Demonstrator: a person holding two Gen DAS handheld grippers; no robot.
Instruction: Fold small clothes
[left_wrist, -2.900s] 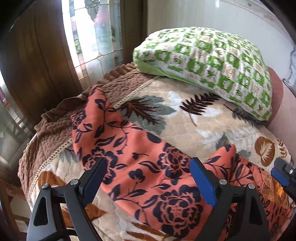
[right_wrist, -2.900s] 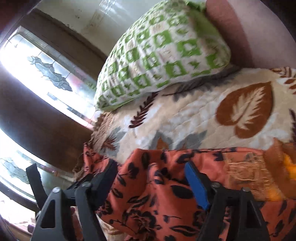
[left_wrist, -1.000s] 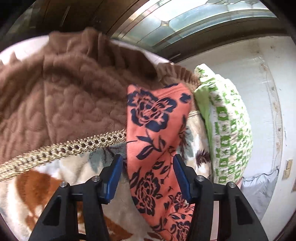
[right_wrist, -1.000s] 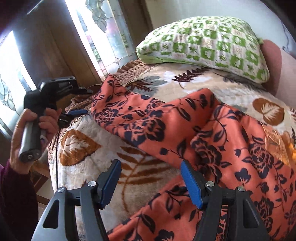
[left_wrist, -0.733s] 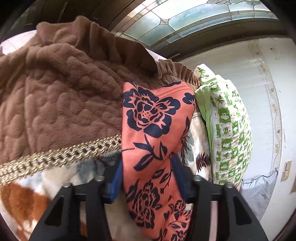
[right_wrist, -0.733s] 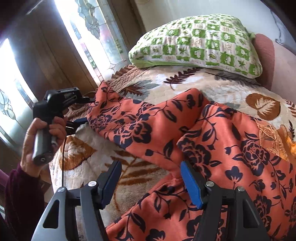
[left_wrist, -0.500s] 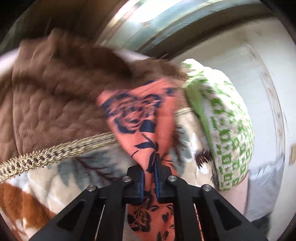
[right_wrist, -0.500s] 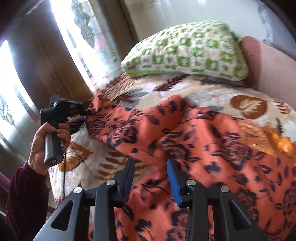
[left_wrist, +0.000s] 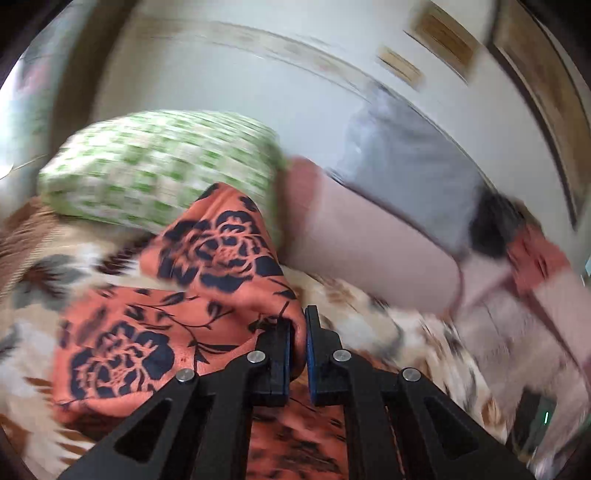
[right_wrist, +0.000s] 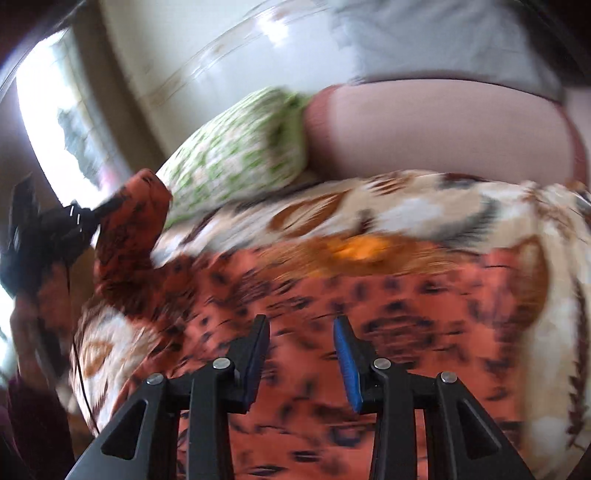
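Note:
An orange garment with dark blue flowers (left_wrist: 207, 295) lies on the leaf-patterned bed cover (right_wrist: 406, 206). My left gripper (left_wrist: 300, 332) is shut on one end of the garment and holds it lifted above the bed, in front of the green checked pillow (left_wrist: 159, 162). In the right wrist view the same lifted end (right_wrist: 133, 221) hangs from the left gripper (right_wrist: 88, 216) at the far left. My right gripper (right_wrist: 301, 350) is partly open and empty, just above the garment's spread body (right_wrist: 332, 302). Both views are motion-blurred.
A pink bolster (right_wrist: 424, 129) lies behind the pillow (right_wrist: 236, 151) against the white wall. Grey cloth (left_wrist: 410, 162) and a red item (left_wrist: 535, 258) lie at the far right. A bright window (right_wrist: 66, 122) is at the left.
My left gripper has closed on the garment's end and swung it up and right, away from the brown blanket edge. My right gripper has narrowed and moved forward over the garment.

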